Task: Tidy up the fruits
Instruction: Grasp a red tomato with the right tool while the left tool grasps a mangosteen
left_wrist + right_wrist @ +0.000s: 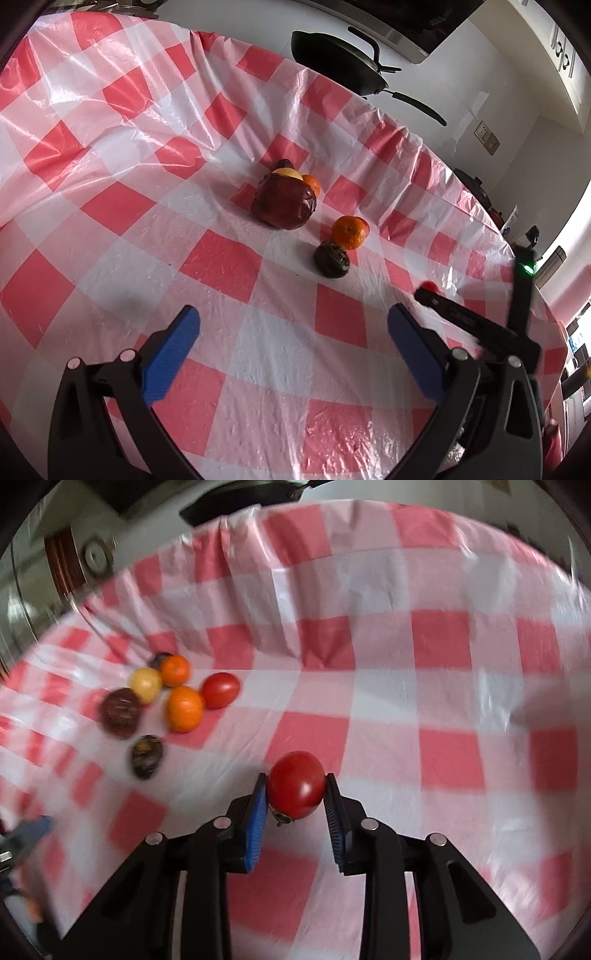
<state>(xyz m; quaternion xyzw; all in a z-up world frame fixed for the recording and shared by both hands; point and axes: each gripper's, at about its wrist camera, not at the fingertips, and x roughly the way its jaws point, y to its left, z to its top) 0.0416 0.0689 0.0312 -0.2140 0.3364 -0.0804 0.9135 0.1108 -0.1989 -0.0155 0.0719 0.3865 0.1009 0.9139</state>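
Left wrist view: left gripper (pixel 293 350) hovers over the checked tablecloth (pixel 110 155), jaws wide apart, nothing between them. Fruit pile sits further out: big dark red fruit (pixel 283 202), an orange (pixel 349 232) right of it, a small dark fruit (pixel 331 259) just nearer.

Right wrist view: right gripper (pixel 295 805) is clamped on a red tomato (pixel 296 783), both pads pressing its sides, off the cloth. A second tomato (pixel 220 689) lies on the pile's right edge. My call: carry it level, set down beside that one, release low so it doesn't roll.
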